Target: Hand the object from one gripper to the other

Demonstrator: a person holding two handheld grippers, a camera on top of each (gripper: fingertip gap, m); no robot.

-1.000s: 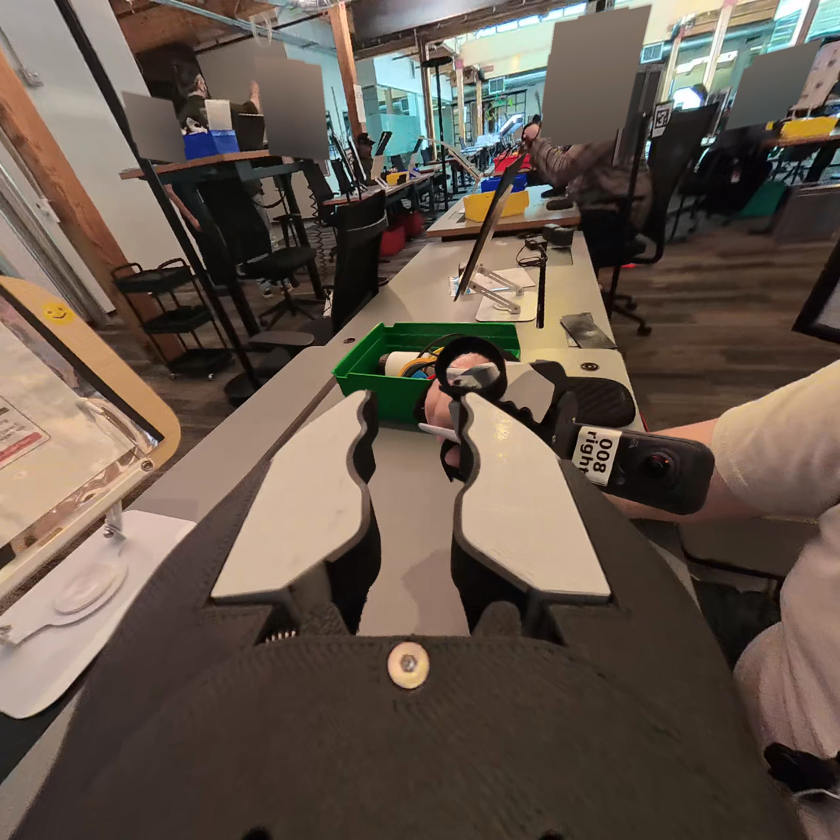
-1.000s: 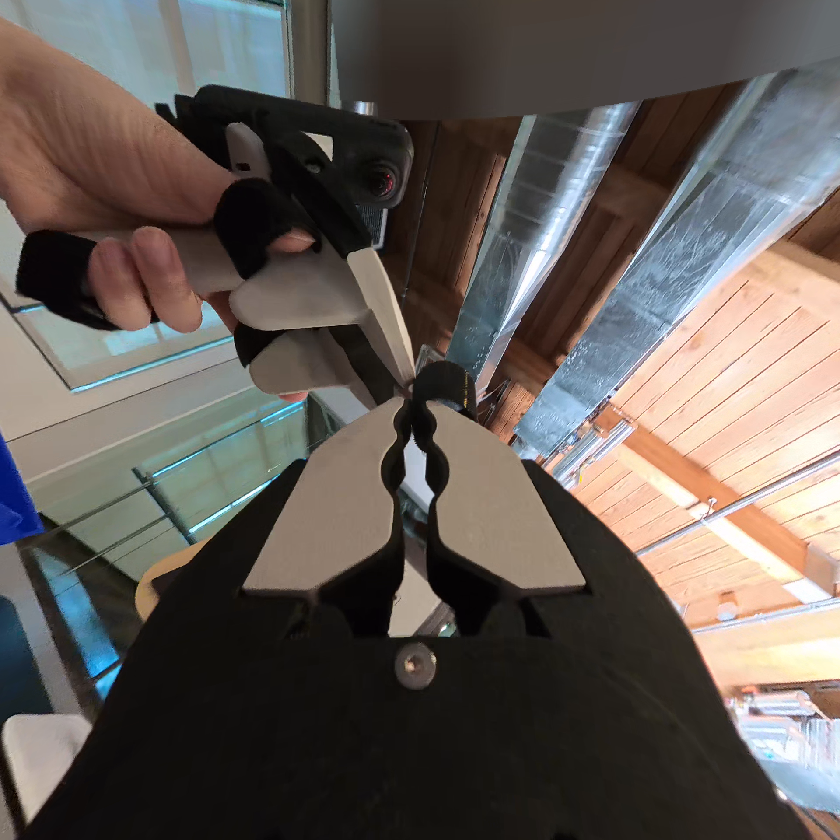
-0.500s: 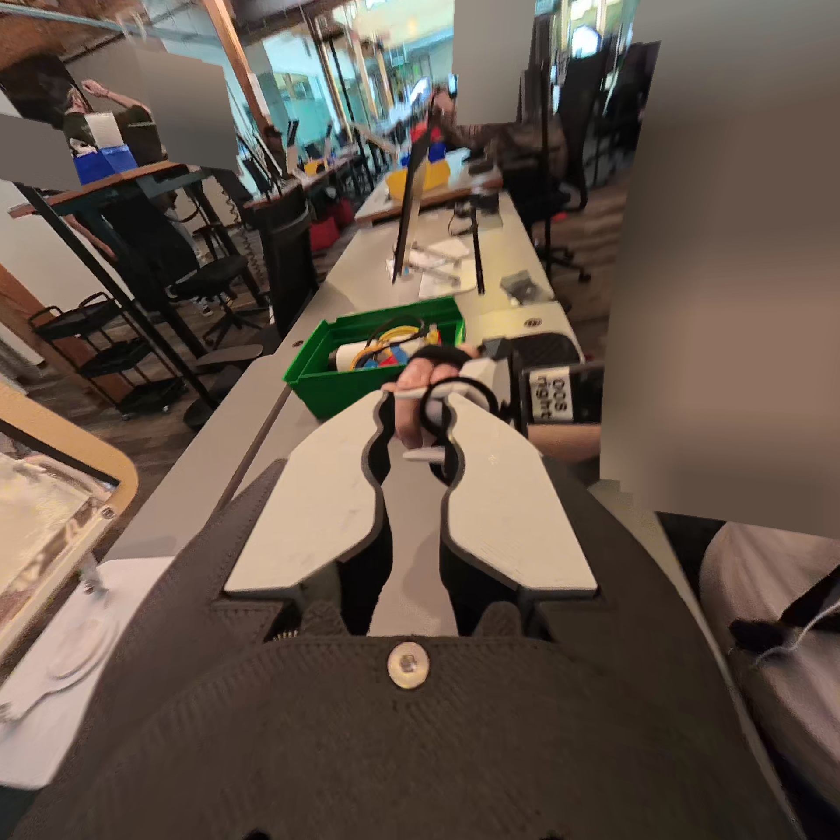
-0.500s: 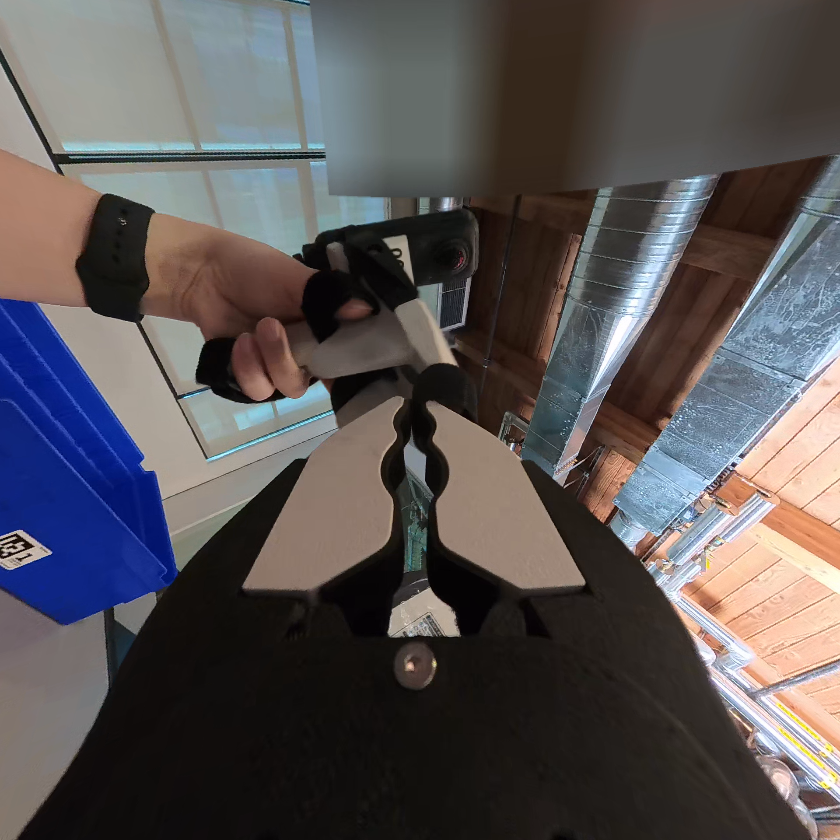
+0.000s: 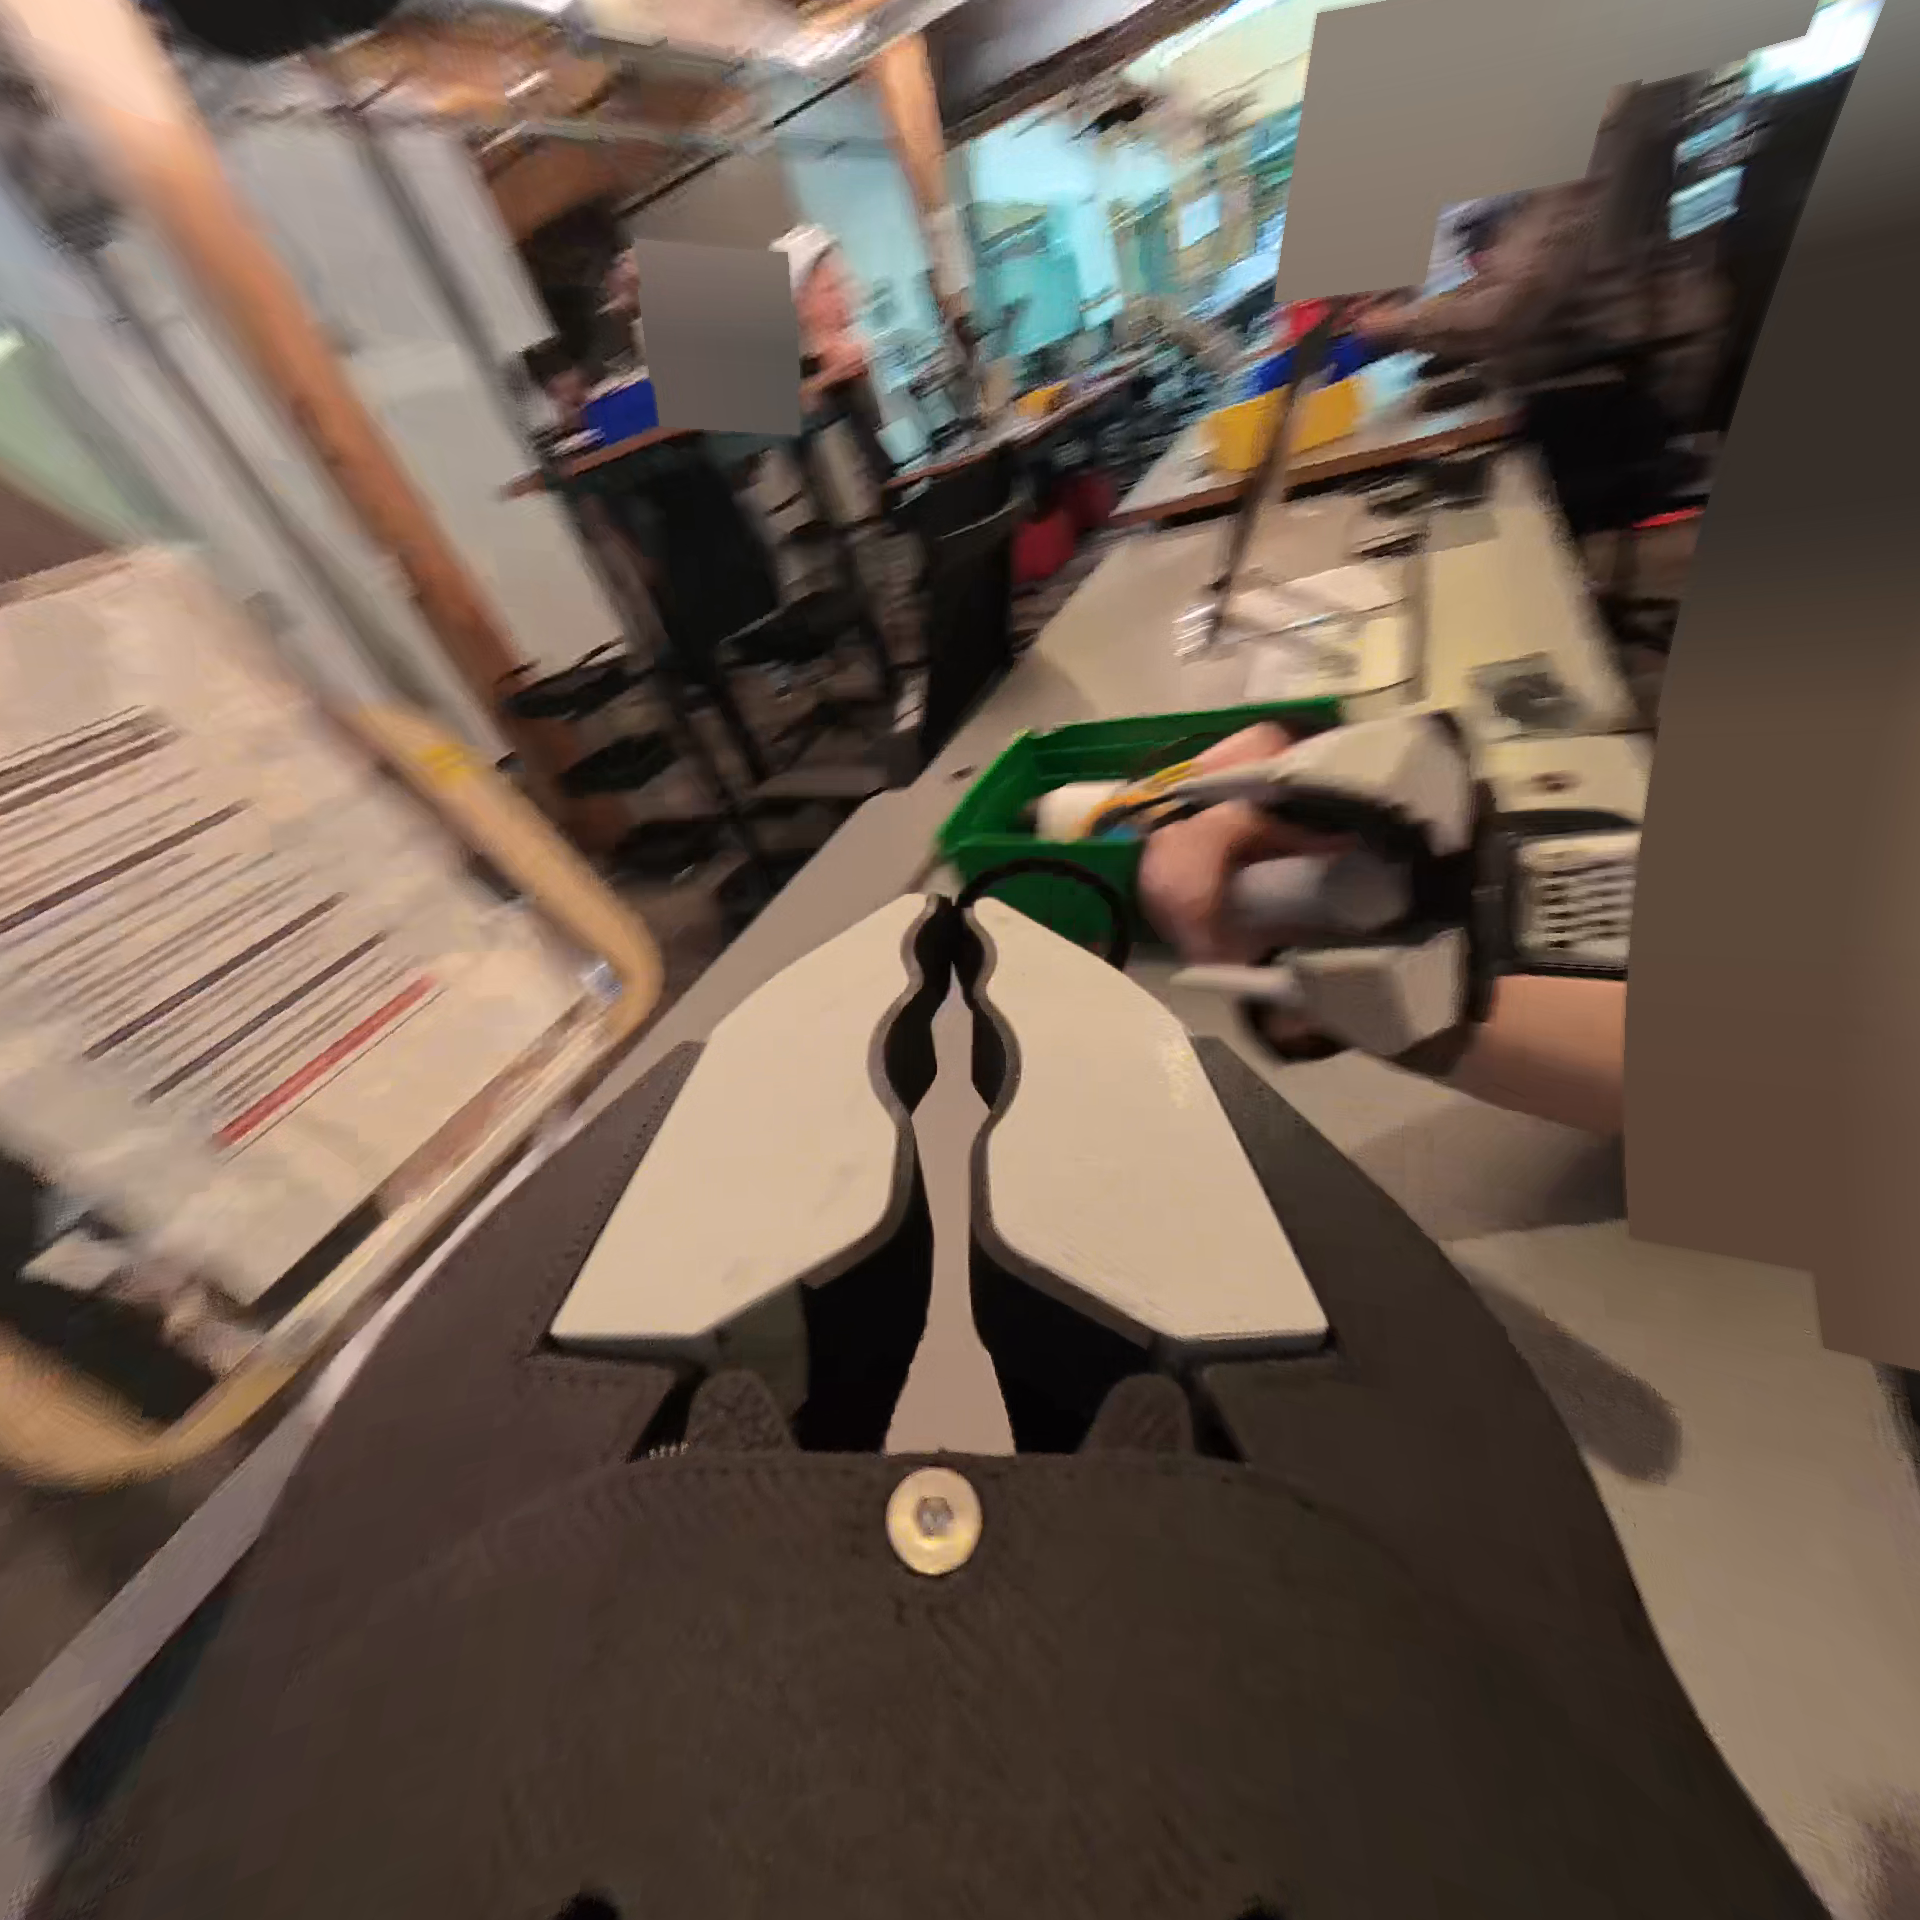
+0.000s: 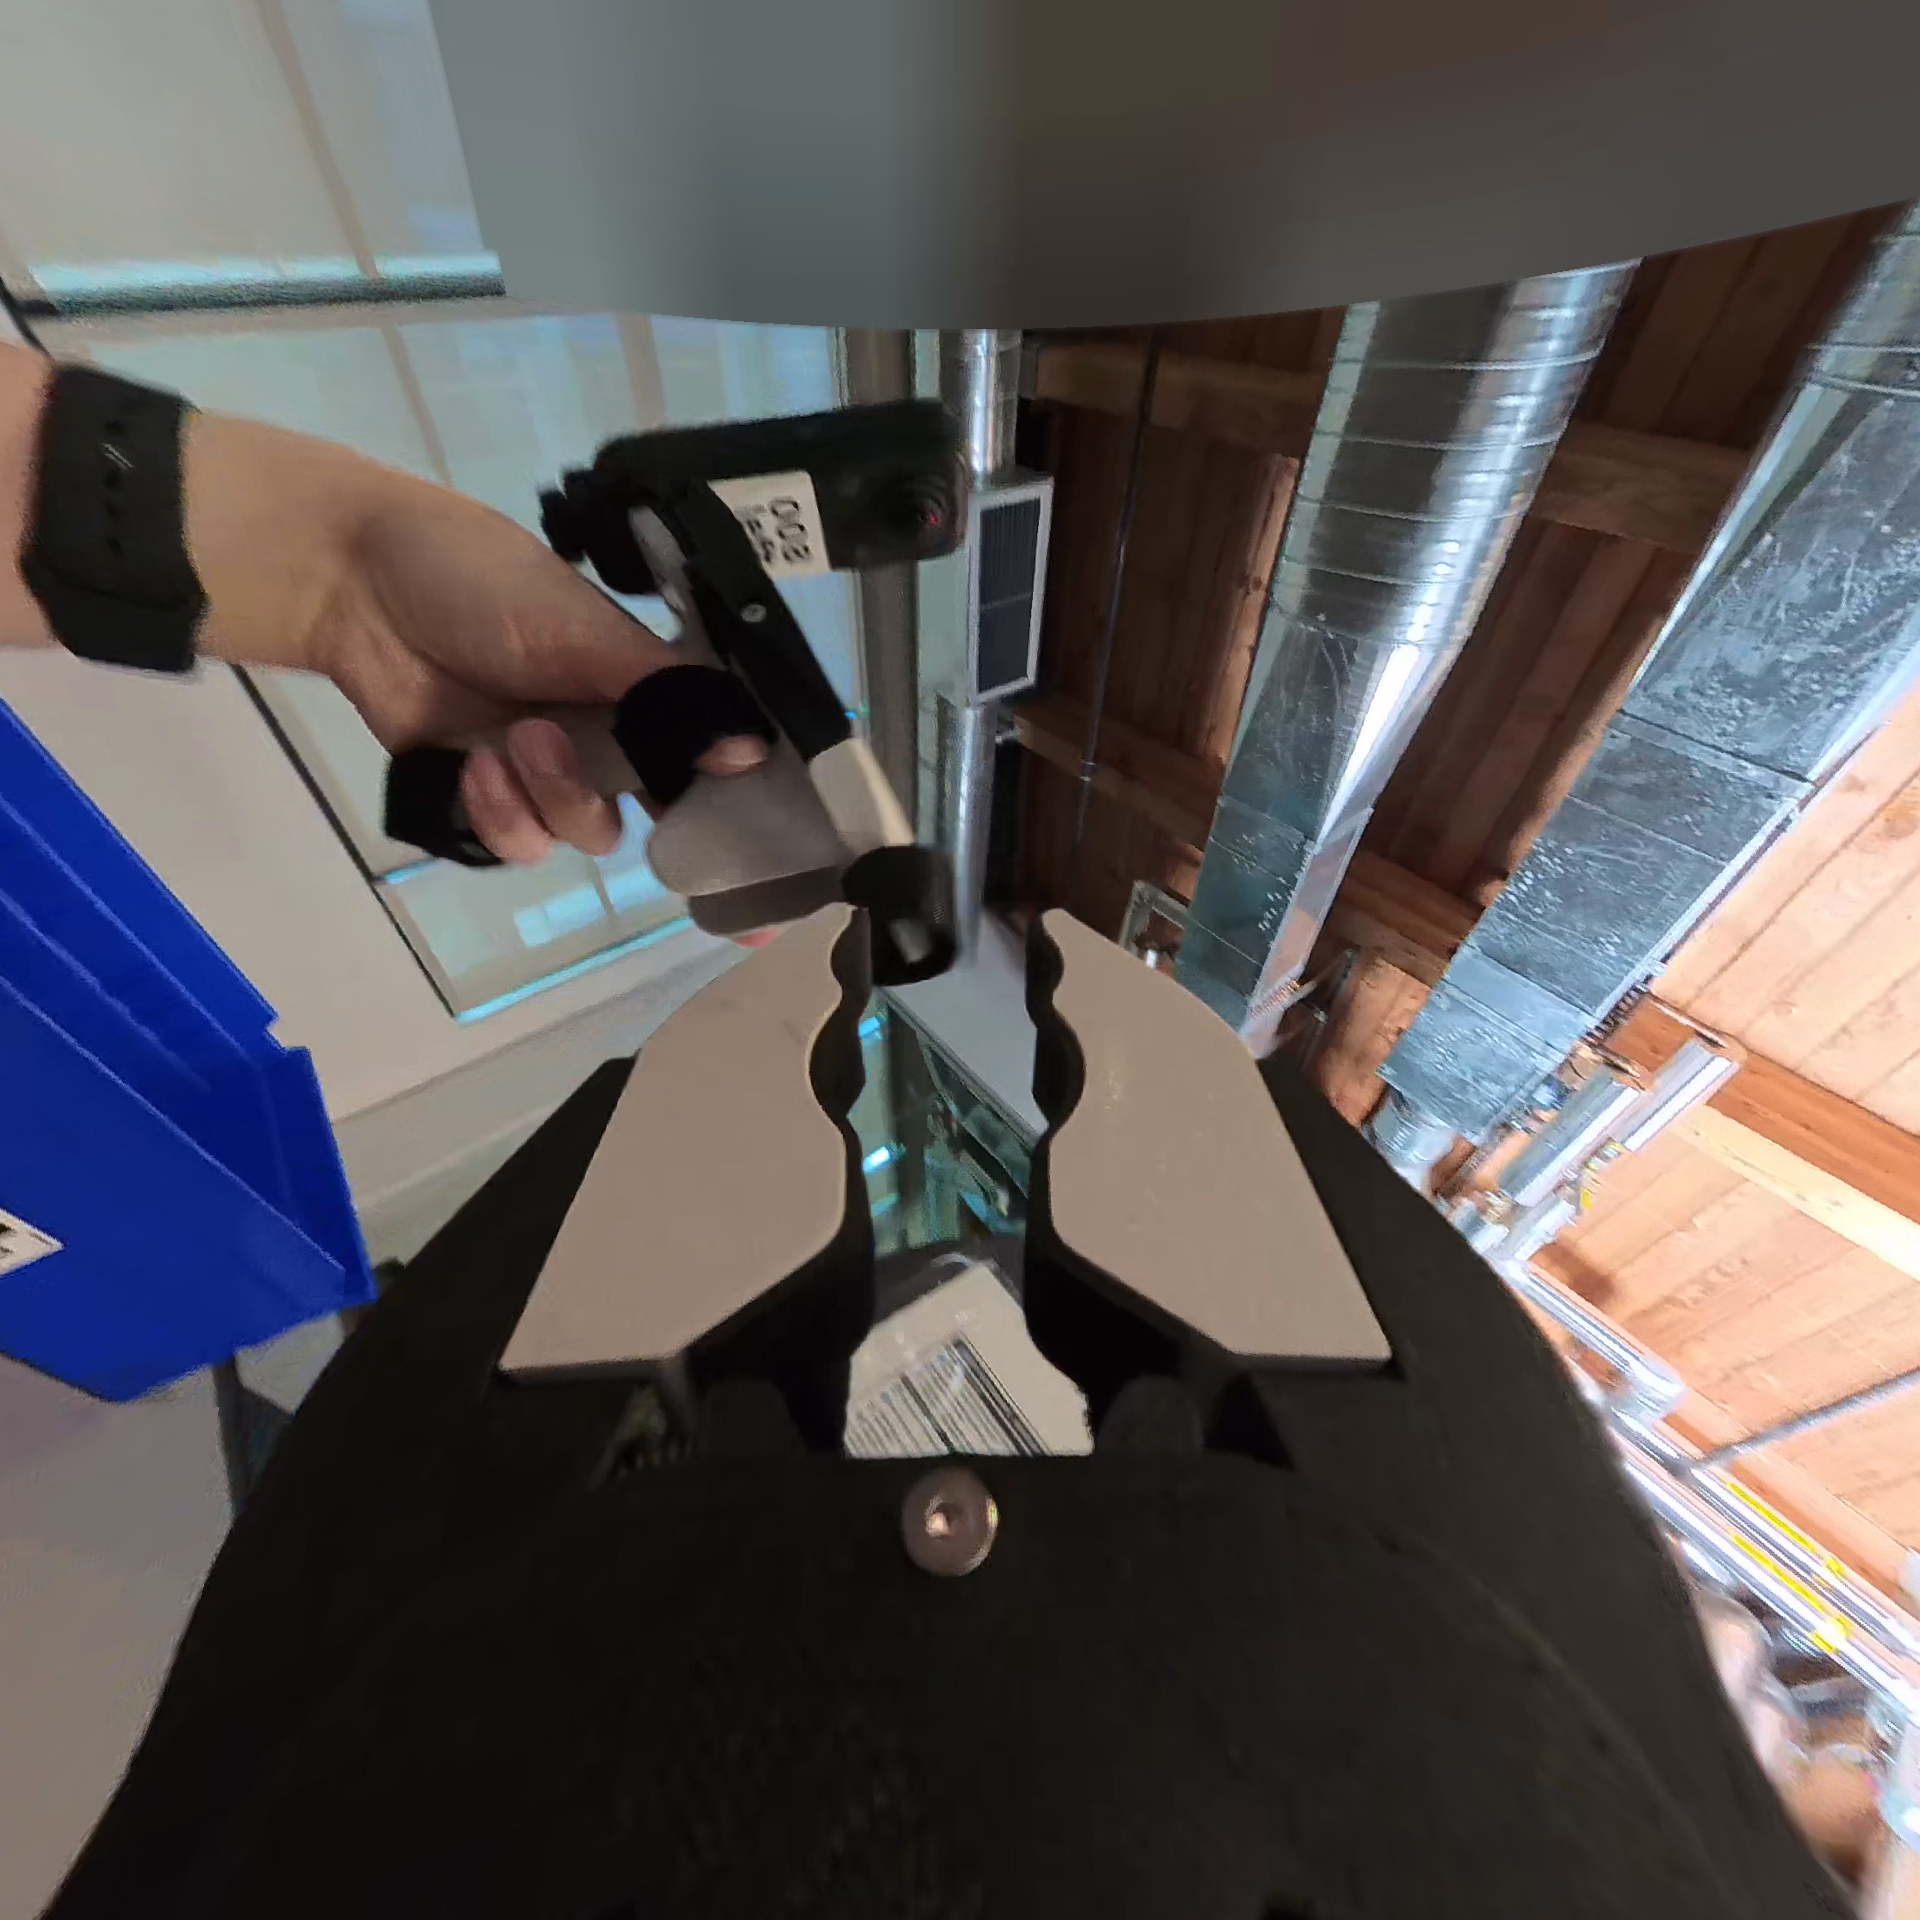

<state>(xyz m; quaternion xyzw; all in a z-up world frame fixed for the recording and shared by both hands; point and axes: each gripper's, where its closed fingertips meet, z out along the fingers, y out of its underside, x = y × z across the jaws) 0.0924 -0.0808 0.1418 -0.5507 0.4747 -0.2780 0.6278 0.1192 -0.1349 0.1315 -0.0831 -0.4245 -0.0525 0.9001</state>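
— Where's the ring?

— Your left gripper [image 5: 953,920] has its jaws pressed together on the thin black ring [image 5: 1049,902], which loops out to the right of the tips. In the right wrist view it shows as a black loop [image 6: 902,914] at that gripper's tips.

— And the other one?

— Your right gripper [image 6: 943,935] is spread apart, holding nothing.

— The bins?

— The green bin [image 5: 1049,821] on the table [image 5: 1507,1382] holds a white roll and coloured bits, too blurred to name. What the blue bin [image 6: 125,1164] holds is hidden.
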